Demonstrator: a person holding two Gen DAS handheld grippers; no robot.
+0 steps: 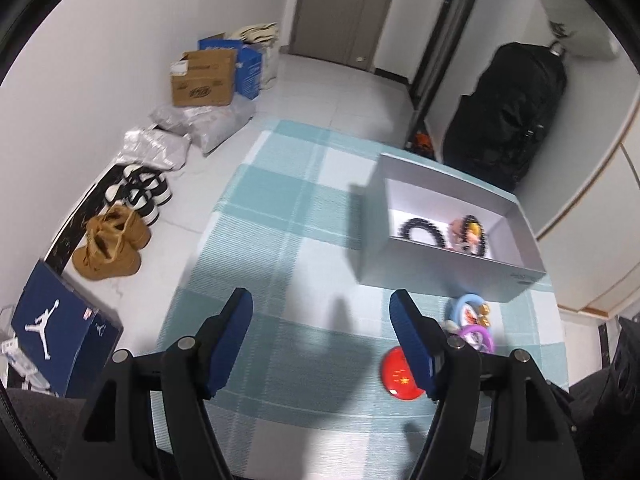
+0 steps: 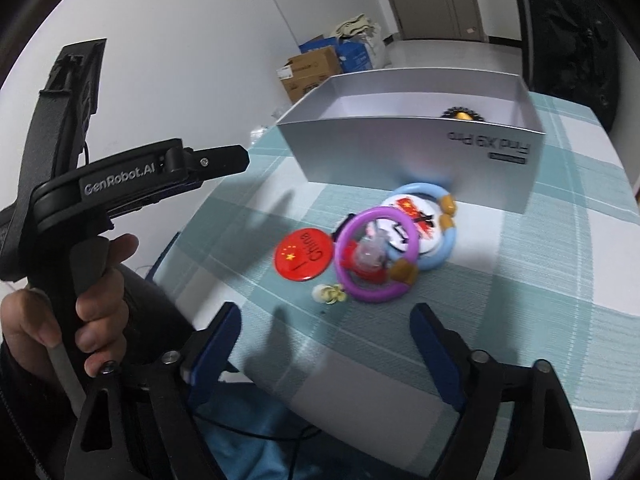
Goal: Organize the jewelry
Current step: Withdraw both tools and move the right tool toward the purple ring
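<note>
Item, right wrist view: we record our right gripper (image 2: 324,344) low in the frame, its blue pads apart with nothing between them, above a teal-and-white checked cloth (image 2: 540,280). On the cloth, ahead of it, we list a purple ring (image 2: 348,284) overlapping a light blue ring with tan beads (image 2: 446,248), a red round badge lettered "China" (image 2: 303,257) just beside the purple ring, a white badge (image 2: 408,216) under the rings, and a small pale flower piece (image 2: 329,294). Behind them stands an open grey box (image 2: 400,152); a dark beaded item (image 2: 462,113) shows inside. At left, a hand (image 2: 80,312) grips our left gripper's handle (image 2: 86,264)
</note>
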